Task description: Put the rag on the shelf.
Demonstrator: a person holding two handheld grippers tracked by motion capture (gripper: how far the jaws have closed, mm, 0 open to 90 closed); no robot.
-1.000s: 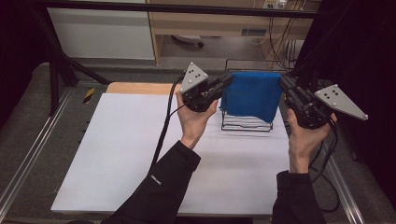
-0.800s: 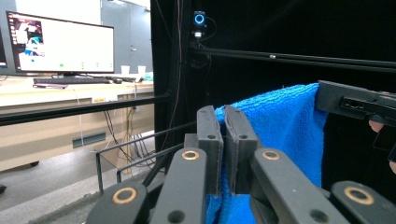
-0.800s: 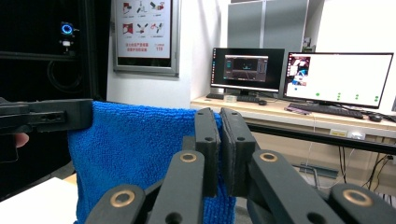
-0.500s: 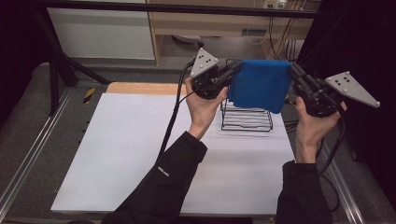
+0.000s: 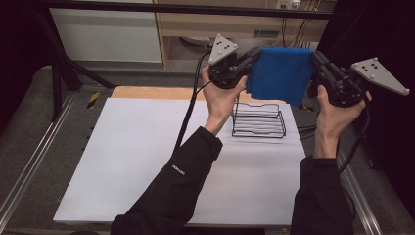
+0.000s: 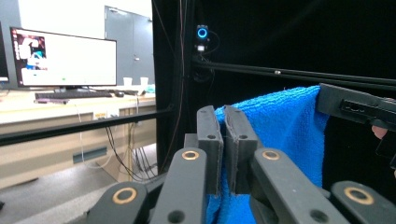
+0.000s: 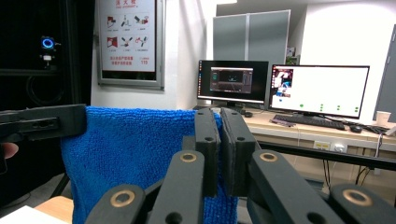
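Blue terry towel (image 5: 281,74) is held stretched in the air between the two grippers, above the far right part of the white table surface (image 5: 147,161) and clear of it. The left gripper (image 5: 244,62) is raised in the left hand (image 5: 221,95), palm toward the camera, forearm in a black sleeve (image 5: 181,181) slanting up from the near edge; its jaws are pressed together on the towel's left upper corner, and in the left gripper view (image 6: 223,149) the cloth is seen pinched between the two black pads. The right gripper (image 5: 317,68) is held at a similar height by the right hand (image 5: 335,115), forearm rising almost straight from the near right corner; its jaws are likewise clamped on the towel's right upper corner, as seen in the right gripper view (image 7: 221,149). Both grippers point inward, toward each other, with the grey three-cornered plates turned outward.

A black wire rack (image 5: 258,120) stands on the surface near the far right corner, below and just in front of the hanging towel, and is not touched by it. A strip of bare wood (image 5: 147,93) runs along the far edge. Cables trail from the left gripper down across the surface. Monitors (image 7: 320,91) on a desk are seen beyond the table.
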